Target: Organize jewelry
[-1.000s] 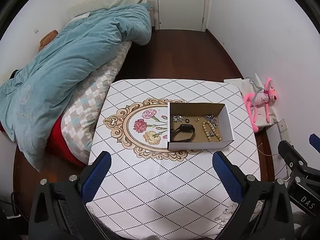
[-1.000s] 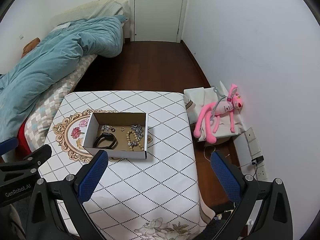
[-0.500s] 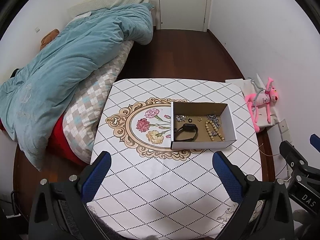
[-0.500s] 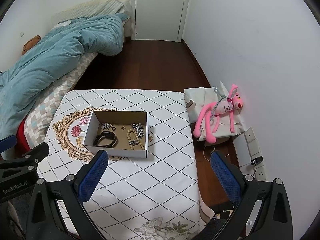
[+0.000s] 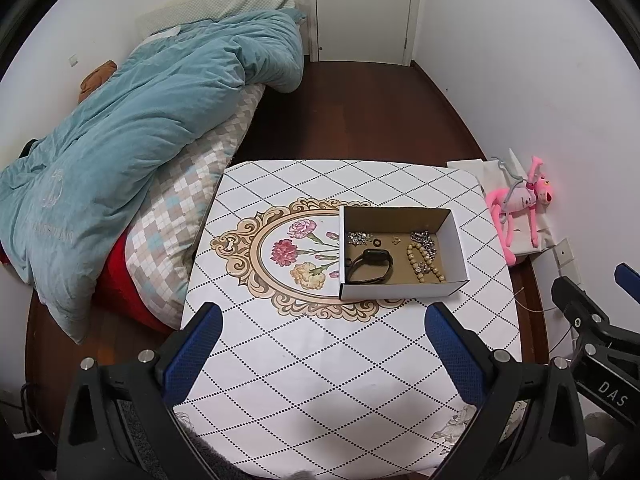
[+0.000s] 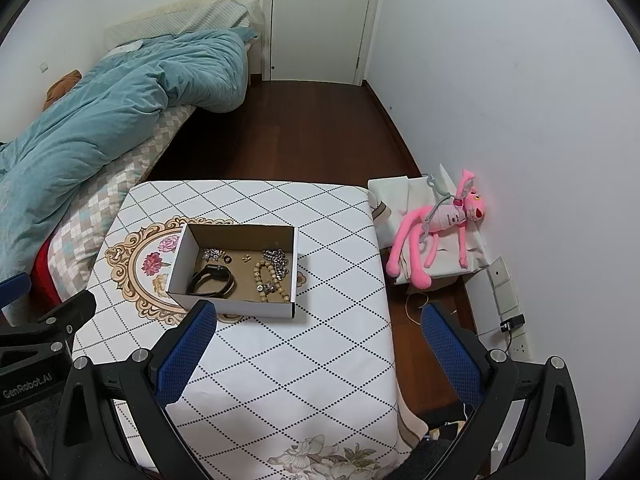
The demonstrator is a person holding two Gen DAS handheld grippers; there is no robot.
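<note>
A white cardboard box [image 5: 400, 290] [image 6: 236, 303] stands on the patterned table [image 5: 320, 360] [image 6: 280, 360]. Inside lie a black watch band [image 5: 369, 267] [image 6: 212, 280], a beaded bracelet [image 5: 424, 263] [image 6: 267, 276], a silver chain [image 5: 424, 239] [image 6: 277, 260], a small black ring [image 5: 376, 242] and small sparkly pieces [image 5: 357, 238] [image 6: 211, 255]. My left gripper [image 5: 322, 332] is open and empty, held above the near part of the table, short of the box. My right gripper [image 6: 316, 332] is open and empty, near the table's right edge, to the right of the box.
A bed with a teal duvet [image 5: 120, 140] [image 6: 100, 112] lies left of the table. A pink plush toy [image 5: 520, 204] [image 6: 436, 224] sits on a white bag by the right wall. Wall sockets [image 6: 506, 292] are low on that wall. A shut door [image 6: 320, 20] is at the back.
Both grippers have drawn back and up a little, so the box and table look slightly farther away. Both stay open and empty. The box contents have not moved.
</note>
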